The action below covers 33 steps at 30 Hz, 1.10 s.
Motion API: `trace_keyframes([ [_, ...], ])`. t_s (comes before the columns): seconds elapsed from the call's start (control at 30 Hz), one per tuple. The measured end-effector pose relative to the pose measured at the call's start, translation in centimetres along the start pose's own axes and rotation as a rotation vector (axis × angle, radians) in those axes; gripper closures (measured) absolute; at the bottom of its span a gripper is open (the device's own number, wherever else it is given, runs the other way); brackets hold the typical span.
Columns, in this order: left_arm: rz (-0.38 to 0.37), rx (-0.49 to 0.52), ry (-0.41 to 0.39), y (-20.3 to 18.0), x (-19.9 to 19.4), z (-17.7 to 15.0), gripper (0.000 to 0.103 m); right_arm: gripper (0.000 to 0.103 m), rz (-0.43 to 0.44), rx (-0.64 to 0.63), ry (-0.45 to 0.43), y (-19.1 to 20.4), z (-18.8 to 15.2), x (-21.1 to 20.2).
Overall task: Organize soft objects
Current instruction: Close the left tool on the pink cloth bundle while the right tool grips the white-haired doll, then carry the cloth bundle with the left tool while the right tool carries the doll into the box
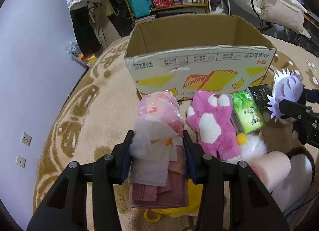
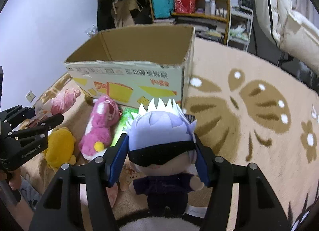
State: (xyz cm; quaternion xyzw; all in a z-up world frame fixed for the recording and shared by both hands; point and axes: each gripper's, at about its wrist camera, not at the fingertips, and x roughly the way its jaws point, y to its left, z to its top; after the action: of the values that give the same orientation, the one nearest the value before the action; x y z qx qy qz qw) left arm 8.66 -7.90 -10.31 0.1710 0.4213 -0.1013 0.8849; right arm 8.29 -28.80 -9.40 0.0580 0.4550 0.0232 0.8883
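Pink plastic-wrapped bundle [image 1: 159, 131] pinched in left gripper [image 1: 158, 151], short of cardboard box [image 1: 199, 67]. Blindfolded plush doll [image 2: 161, 141] clamped by head in right gripper [image 2: 161, 157], also short of box. Risk: slippery wrap sliding out; loose tissue snagging box rim.

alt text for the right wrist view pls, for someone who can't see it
The right gripper grips a plush doll with spiky pale hair and a black blindfold, held by the head above a beige patterned rug. Ahead stands an open cardboard box, with a pink plush and a yellow plush lying before it. At left, the left gripper holds a pink bundle.
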Motion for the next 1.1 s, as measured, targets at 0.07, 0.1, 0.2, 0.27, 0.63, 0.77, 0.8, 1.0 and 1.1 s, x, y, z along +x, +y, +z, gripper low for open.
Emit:
trace_keyframes([
  [0.07, 0.008, 0.006, -0.017, 0.0, -0.6, -0.1, 0.059, 0.039, -0.004, -0.017, -0.025, 0.2, 0.0, -0.7],
  [0.1, 0.012, 0.007, -0.026, 0.0, -1.0, -0.1, 0.059, 0.039, -0.006, -0.025, -0.037, 0.4, 0.0, -1.0],
  [0.2, 0.008, -0.005, -0.049, 0.2, -2.0, -0.1, 0.059, 0.039, -0.015, -0.049, -0.074, 0.9, -0.1, -2.2],
  [0.27, 0.007, -0.010, -0.059, 0.3, -2.5, -0.1, 0.059, 0.039, -0.016, -0.057, -0.098, 1.1, -0.1, -2.9],
  [0.63, 0.056, -0.048, -0.181, 1.8, -6.2, 0.0, 0.059, 0.039, -0.018, -0.051, -0.262, 1.2, 0.5, -7.5],
  [0.77, 0.084, -0.065, -0.215, 2.4, -7.3, 0.6, 0.059, 0.039, -0.004, -0.020, -0.286, 0.7, 0.6, -8.9],
  [0.8, 0.092, -0.059, -0.228, 2.4, -7.6, 0.7, 0.059, 0.039, 0.002, -0.015, -0.291, 0.6, 0.7, -9.2],
  [1.0, 0.116, -0.032, -0.297, 2.5, -9.1, 2.7, 0.059, 0.039, 0.034, -0.003, -0.340, 0.4, 1.8, -11.0],
  [1.1, 0.111, -0.043, -0.328, 2.9, -10.2, 3.6, 0.059, 0.039, 0.032, -0.024, -0.361, 0.7, 2.8, -11.2],
])
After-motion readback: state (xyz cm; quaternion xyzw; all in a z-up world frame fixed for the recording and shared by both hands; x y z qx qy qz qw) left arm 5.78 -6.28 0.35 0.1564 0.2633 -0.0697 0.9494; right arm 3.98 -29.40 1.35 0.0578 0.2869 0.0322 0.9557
